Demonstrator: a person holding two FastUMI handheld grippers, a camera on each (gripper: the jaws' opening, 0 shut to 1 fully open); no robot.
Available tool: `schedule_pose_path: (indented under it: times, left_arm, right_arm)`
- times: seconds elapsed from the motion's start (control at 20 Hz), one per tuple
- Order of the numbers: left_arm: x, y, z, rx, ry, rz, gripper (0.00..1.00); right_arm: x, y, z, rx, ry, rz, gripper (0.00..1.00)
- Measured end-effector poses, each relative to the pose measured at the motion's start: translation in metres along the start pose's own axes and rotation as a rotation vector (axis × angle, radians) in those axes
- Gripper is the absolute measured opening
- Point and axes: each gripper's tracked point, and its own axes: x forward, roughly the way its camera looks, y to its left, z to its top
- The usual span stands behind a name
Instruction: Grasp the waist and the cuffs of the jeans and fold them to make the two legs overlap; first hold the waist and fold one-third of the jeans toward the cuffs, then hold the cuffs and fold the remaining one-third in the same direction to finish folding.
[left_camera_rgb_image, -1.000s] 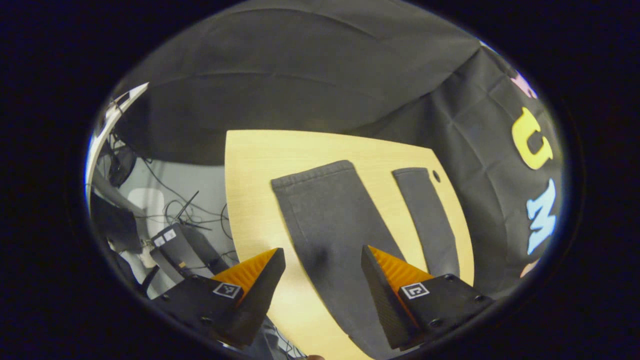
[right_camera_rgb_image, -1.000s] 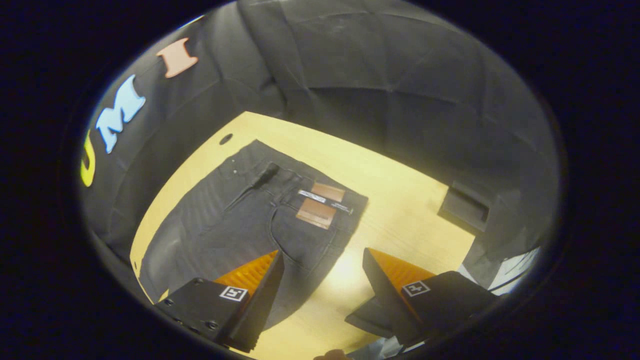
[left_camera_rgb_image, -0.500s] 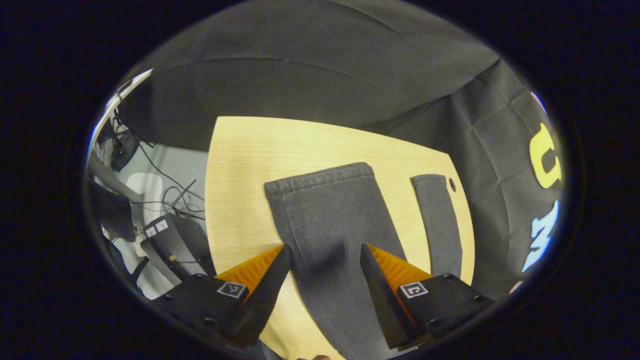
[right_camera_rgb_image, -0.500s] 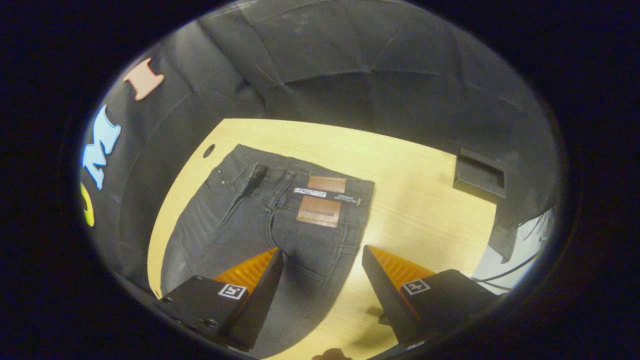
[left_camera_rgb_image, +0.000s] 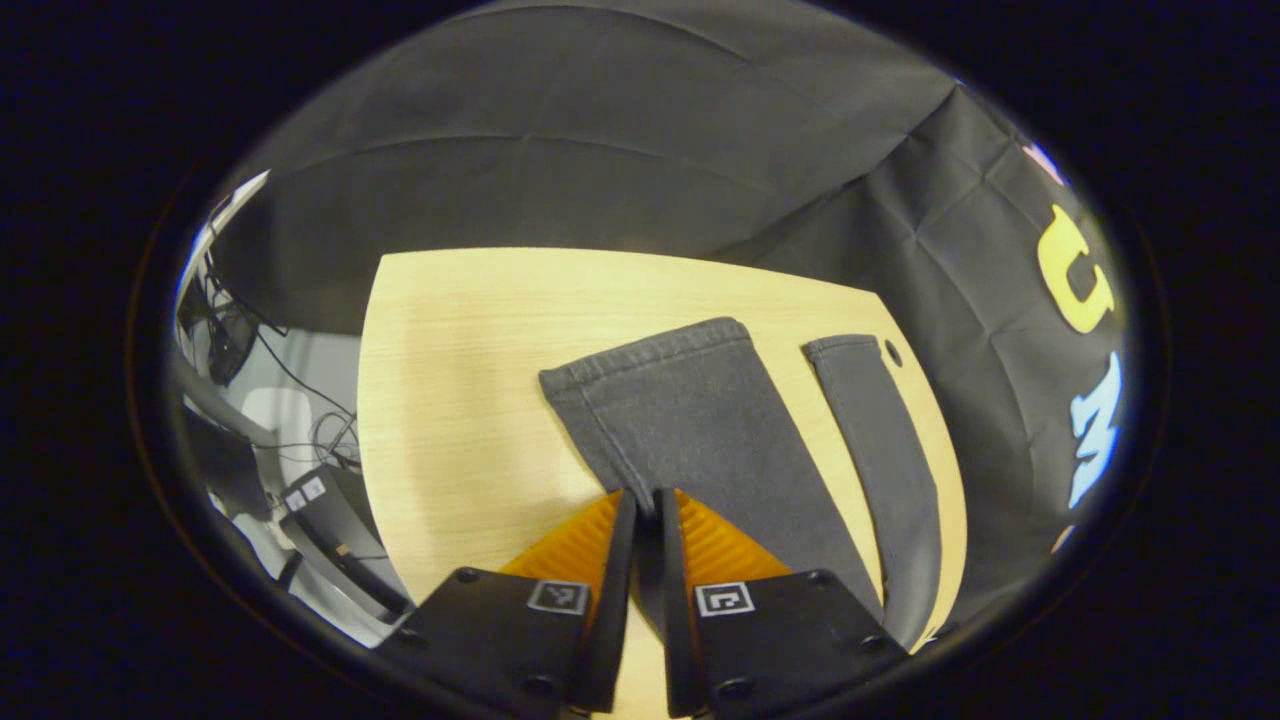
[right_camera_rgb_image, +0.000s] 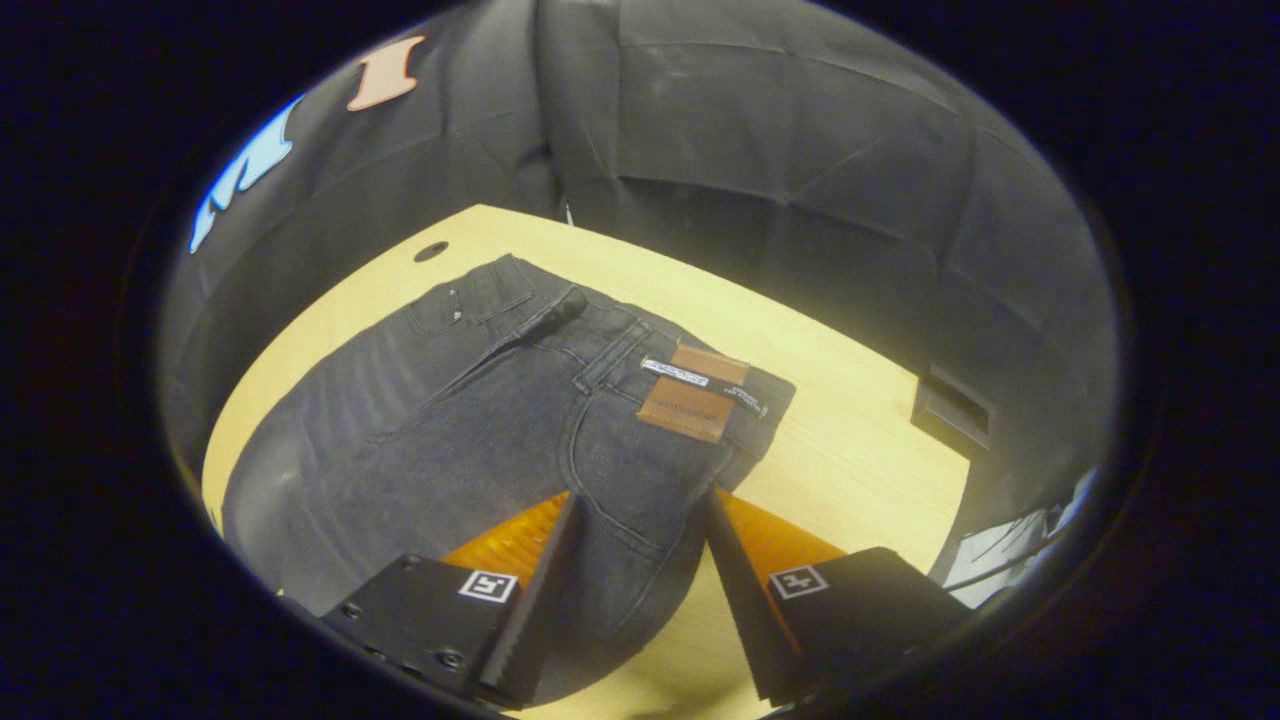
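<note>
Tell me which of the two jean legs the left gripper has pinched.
The wider leg nearer the table's middle; the left gripper is shut on its edge. The narrower leg by the table's edge lies untouched.

Wooden table (left_camera_rgb_image: 470, 400); cables (left_camera_rgb_image: 300, 400); black box (right_camera_rgb_image: 950, 410).

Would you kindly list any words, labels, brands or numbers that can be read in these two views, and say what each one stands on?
None can be read.
Brown patch at the jeans waist: print too small.
White strip tag above it: blurred.
Square black-and-white markers on the left hand-held gripper and marker on the right hand-held gripper: patterns, not words.
</note>
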Motion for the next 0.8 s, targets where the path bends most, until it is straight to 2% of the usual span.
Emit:
schedule_pose_path:
  times: [0.05, 0.1, 0.2, 0.3, 0.5, 0.65, 0.8]
  left_arm:
    - [-0.001, 0.0, 0.001, -0.032, 0.001, -0.03, 0.23]
    - [-0.002, 0.001, 0.003, -0.053, 0.006, -0.054, 0.17]
    - [-0.006, -0.001, 0.005, -0.096, 0.01, -0.094, 0.17]
    - [-0.009, -0.012, 0.006, -0.132, 0.031, -0.124, 0.09]
    - [0.014, -0.033, 0.01, -0.254, 0.097, -0.201, 0.08]
    - [0.01, -0.053, 0.016, -0.302, 0.108, -0.272, 0.08]
    - [-0.003, -0.074, 0.023, -0.346, 0.122, -0.33, 0.08]
  right_arm:
    - [0.0, 0.005, 0.0, -0.015, -0.012, 0.021, 0.75]
    - [-0.002, 0.009, 0.003, -0.022, -0.026, 0.029, 0.63]
    - [0.001, 0.017, 0.001, -0.006, -0.033, 0.049, 0.4]
    - [0.002, 0.019, 0.001, 0.019, -0.026, 0.068, 0.2]
    - [0.002, 0.02, 0.003, 0.12, 0.04, 0.197, 0.09]
    - [-0.001, 0.018, 0.006, 0.204, 0.075, 0.281, 0.07]
    - [-0.018, 0.018, 0.022, 0.234, 0.049, 0.363, 0.07]
